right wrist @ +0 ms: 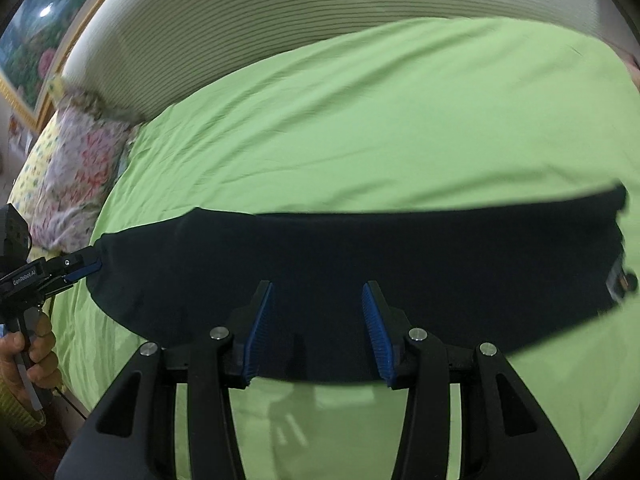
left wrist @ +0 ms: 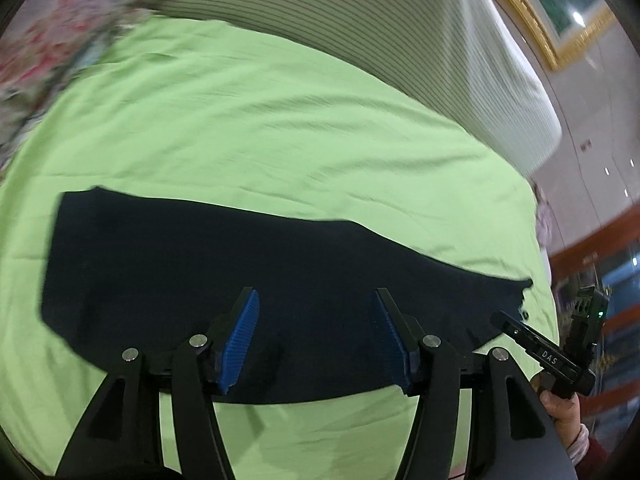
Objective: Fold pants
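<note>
Dark navy cloth pants (left wrist: 240, 280) lie flat in a long band across a wrinkled lime-green bedsheet (left wrist: 260, 120), stretched from left to right along the near part of the bed, with a ribbed white headboard (left wrist: 360, 20) at the far side and a floral pillow (right wrist: 80, 168) at the far left. The left gripper (left wrist: 316, 340), black with blue ribbed pads, hangs over the near edge of the cloth with its jaws spread wide and nothing between them. The right gripper (right wrist: 318, 332) likewise stands wide apart above the near edge, holding nothing. In the right wrist view the left gripper shows from the side at the left end of the pants, its tip touching or just beside the cloth edge; whether it pinches that edge from this angle cannot be told, though its own camera shows an empty gap. The garment appears already laid as one narrow strip, so the lengthwise fold seems done and the crosswise fold is likely the step in hand. The next move probably calls for each gripper to close on one end of the band, lift it cleanly and carry it across to the other end without dragging the sheet
</note>
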Demonstrator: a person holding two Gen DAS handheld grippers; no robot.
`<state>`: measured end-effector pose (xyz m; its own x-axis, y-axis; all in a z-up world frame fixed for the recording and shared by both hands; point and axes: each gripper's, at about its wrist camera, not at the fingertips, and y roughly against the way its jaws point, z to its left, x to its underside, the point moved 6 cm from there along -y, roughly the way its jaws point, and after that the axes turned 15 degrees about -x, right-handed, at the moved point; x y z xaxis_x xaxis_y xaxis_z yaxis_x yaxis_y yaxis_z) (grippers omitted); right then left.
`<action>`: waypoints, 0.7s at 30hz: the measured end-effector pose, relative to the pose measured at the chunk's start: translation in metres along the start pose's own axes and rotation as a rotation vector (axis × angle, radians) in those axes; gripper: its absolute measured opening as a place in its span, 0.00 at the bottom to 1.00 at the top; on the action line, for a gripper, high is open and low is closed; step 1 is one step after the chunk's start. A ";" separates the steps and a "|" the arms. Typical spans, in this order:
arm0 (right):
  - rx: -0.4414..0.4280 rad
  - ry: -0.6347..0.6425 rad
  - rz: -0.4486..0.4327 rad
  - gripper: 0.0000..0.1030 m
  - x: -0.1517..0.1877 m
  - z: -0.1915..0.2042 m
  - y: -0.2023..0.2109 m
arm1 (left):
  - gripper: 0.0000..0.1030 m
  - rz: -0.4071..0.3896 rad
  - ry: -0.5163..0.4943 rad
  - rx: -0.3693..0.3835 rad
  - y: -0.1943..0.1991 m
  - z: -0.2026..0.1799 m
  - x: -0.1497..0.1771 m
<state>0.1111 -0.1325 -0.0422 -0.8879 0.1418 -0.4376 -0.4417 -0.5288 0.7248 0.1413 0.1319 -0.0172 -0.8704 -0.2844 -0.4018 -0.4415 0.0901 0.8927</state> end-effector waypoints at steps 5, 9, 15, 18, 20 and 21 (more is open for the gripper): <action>0.028 -0.082 -0.041 0.46 0.006 -0.035 0.026 | 0.59 0.032 -0.089 0.031 -0.012 -0.044 0.002; 0.059 -0.135 -0.075 0.46 0.009 -0.062 0.046 | 0.63 0.057 -0.148 0.060 -0.021 -0.079 0.002; 0.096 -0.215 -0.129 0.46 0.018 -0.093 0.067 | 0.64 0.115 -0.241 0.101 -0.038 -0.133 0.003; 0.109 -0.252 -0.160 0.46 0.022 -0.107 0.077 | 0.64 0.134 -0.285 0.117 -0.045 -0.158 0.003; 0.111 -0.288 -0.182 0.46 0.025 -0.117 0.083 | 0.66 0.151 -0.317 0.129 -0.049 -0.175 0.004; 0.112 -0.308 -0.192 0.46 0.025 -0.122 0.084 | 0.66 0.161 -0.335 0.136 -0.051 -0.183 0.004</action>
<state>0.0672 -0.2759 -0.0572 -0.7769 0.4834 -0.4034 -0.6003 -0.3755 0.7062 0.2001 -0.0483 -0.0276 -0.9438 0.0683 -0.3233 -0.2991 0.2398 0.9236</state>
